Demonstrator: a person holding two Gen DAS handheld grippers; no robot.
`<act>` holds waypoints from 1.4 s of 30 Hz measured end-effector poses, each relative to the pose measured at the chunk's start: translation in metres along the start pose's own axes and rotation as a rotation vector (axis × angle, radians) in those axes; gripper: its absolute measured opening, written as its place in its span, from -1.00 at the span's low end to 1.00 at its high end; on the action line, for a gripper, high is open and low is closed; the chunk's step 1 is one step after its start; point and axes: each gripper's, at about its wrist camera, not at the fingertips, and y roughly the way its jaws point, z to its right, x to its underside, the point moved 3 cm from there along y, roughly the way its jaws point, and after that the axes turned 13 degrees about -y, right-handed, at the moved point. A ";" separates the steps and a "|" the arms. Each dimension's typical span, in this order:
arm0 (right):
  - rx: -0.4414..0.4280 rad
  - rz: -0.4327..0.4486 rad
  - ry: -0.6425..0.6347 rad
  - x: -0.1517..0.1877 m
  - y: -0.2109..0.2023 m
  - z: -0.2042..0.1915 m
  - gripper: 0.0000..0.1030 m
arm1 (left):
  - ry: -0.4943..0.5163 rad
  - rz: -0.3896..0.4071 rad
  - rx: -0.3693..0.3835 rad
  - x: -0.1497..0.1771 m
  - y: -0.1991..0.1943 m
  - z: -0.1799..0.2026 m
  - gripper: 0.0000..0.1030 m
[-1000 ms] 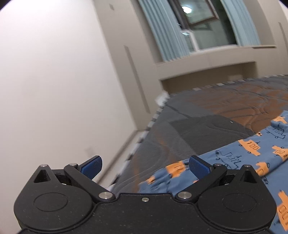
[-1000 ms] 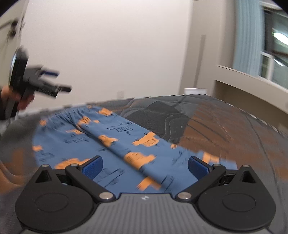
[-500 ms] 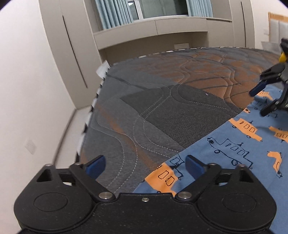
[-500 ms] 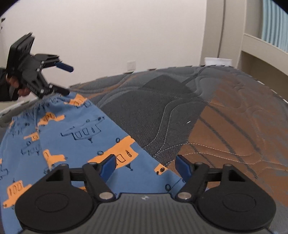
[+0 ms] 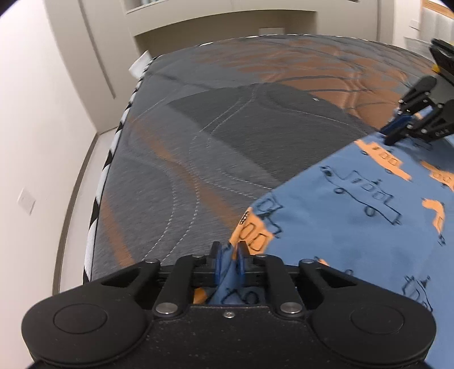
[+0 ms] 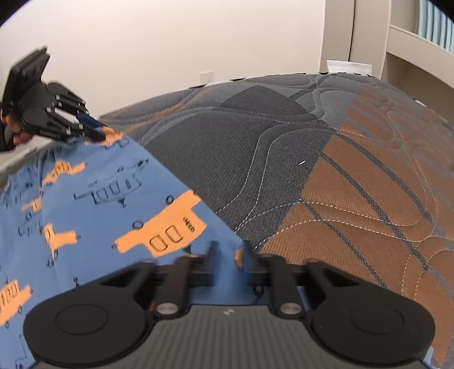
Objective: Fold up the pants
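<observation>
Since the blue pants, printed with orange and outlined trucks, lie spread flat on the mattress, both grips need to hold before anything is lifted. The left hand-held gripper is closing its jaws on a bunched corner of the fabric at the garment's 9 o'clock edge, cloth pinched between the blue pads. The right hand-held gripper is likewise closing on the hem edge along the same long side, with blue fabric between its fingers; blur there hides how deep the bite goes. A good fold, I judge, calls for lifting both corners together, keeping the edge taut between them, and carrying it across toward 3 o'clock so the legs stack without a twist. A shallow pinch could slip.

Beyond the pants, the quilted grey and orange mattress is bare toward 12 o'clock, so nothing blocks the sweep. A white wall with a socket and beige cabinetry stand well apart.
</observation>
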 end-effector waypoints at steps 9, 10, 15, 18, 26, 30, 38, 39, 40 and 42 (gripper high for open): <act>0.177 0.018 -0.088 -0.015 -0.009 -0.025 -0.95 | -0.048 0.167 -0.099 -0.012 -0.024 0.001 -0.98; 0.206 0.026 -0.095 -0.021 -0.010 -0.025 -0.95 | -0.058 0.192 -0.108 -0.015 -0.029 -0.001 -0.98; 0.300 0.066 -0.071 -0.053 -0.007 -0.013 -0.96 | -0.141 0.235 -0.196 -0.031 -0.034 -0.013 -0.98; 0.296 0.042 -0.052 -0.064 0.012 -0.006 -0.95 | -0.178 0.174 -0.236 -0.031 -0.016 -0.017 -0.98; 0.232 -0.004 -0.029 -0.055 0.042 0.002 -0.80 | -0.226 0.100 -0.192 -0.020 0.009 -0.031 -0.69; 0.185 0.025 0.006 -0.054 0.034 0.009 -0.26 | -0.235 0.125 -0.164 -0.021 0.006 -0.038 -0.45; 0.124 0.045 0.127 -0.054 0.045 0.020 -0.87 | -0.246 0.086 -0.158 -0.020 0.017 -0.034 -0.98; 0.140 0.038 0.128 -0.054 0.046 0.018 -0.90 | -0.238 0.086 -0.169 -0.019 0.017 -0.032 -0.99; 0.157 0.037 0.113 -0.055 0.046 0.015 -0.91 | -0.235 0.092 -0.175 -0.018 0.014 -0.030 -0.99; 0.191 0.050 0.083 -0.056 0.039 0.006 -0.93 | -0.239 0.142 -0.170 -0.018 0.002 -0.027 -1.00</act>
